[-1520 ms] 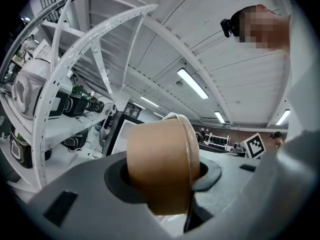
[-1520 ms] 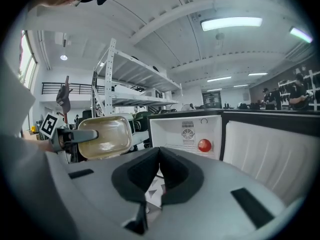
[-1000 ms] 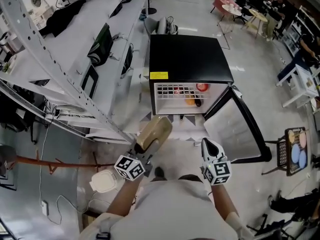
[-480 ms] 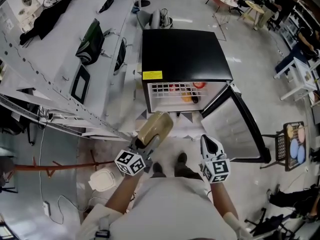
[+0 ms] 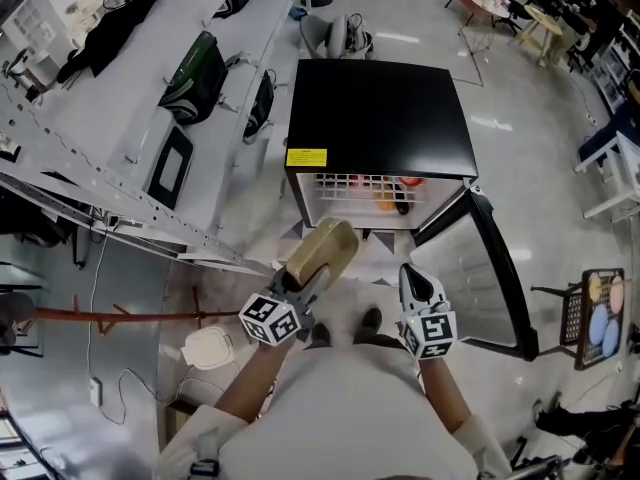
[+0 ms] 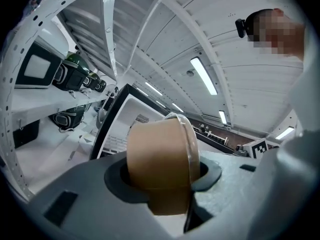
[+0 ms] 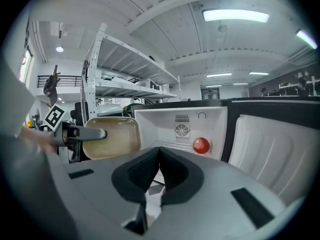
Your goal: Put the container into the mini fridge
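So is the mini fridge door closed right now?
No, in the head view the mini fridge has its door swung wide open to one side, so its white interior shows.

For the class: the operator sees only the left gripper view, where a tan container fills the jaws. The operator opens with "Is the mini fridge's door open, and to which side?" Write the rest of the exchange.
Observer: Yes. The head view shows the door swung wide open at the right of the mini fridge.
Operator: Is the right gripper carrying anything?
Observer: No. The right gripper has its jaws together with nothing between them.
Operator: Is anything in the fridge already?
Observer: Yes. A red round item sits inside, toward the right.
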Action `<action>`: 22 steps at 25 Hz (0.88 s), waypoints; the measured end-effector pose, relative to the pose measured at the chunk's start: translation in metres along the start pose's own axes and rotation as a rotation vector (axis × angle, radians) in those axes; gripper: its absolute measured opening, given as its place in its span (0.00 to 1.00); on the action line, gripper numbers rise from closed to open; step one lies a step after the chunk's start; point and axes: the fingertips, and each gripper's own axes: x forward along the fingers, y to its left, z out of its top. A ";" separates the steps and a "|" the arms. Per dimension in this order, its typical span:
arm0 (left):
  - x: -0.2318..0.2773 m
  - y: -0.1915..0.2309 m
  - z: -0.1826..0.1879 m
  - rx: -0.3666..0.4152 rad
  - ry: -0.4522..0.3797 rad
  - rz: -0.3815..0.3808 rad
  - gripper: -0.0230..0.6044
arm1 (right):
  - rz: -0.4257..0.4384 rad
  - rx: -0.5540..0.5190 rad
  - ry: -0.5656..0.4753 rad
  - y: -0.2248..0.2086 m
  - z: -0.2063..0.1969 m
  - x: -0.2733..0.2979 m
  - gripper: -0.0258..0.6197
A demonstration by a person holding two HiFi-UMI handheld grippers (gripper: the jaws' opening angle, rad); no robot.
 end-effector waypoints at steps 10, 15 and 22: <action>0.067 0.050 -0.018 -0.292 -0.076 0.100 0.33 | 0.068 -0.085 0.013 -0.021 0.009 0.026 0.05; 0.091 0.085 -0.022 -0.506 -0.200 0.134 0.33 | 0.104 -0.105 0.028 -0.024 0.009 0.038 0.05; 0.123 0.110 -0.034 -0.598 -0.316 0.158 0.33 | 0.137 -0.120 0.039 -0.023 0.016 0.048 0.05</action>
